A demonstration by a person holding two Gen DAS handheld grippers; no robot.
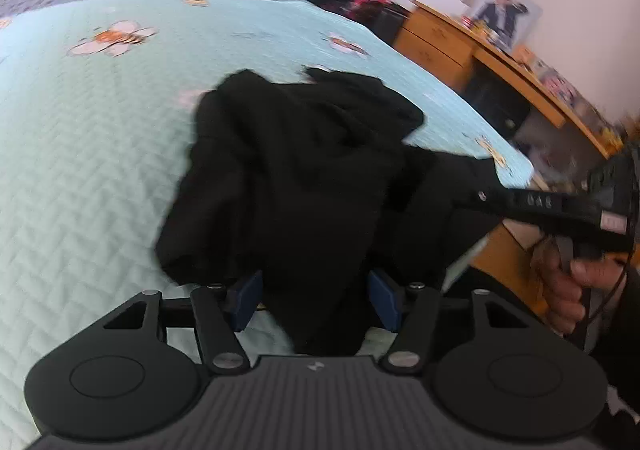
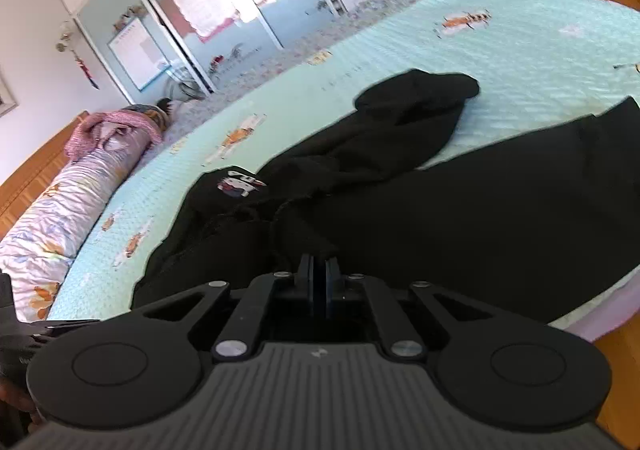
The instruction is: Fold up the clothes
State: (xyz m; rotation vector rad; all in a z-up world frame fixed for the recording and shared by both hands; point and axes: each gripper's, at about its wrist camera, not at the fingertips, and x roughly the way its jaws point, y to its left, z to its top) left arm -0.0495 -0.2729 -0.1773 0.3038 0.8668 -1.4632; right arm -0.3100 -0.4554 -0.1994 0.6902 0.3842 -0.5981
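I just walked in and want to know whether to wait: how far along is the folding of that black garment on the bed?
Early. Done: nothing looks folded; the black garment lies rumpled on the bed, one end bunched. In hand: the right gripper is shut on its edge, and cloth runs between the left gripper's spread pads, though a firm grip is unclear. Left: spreading it flat and making every fold.
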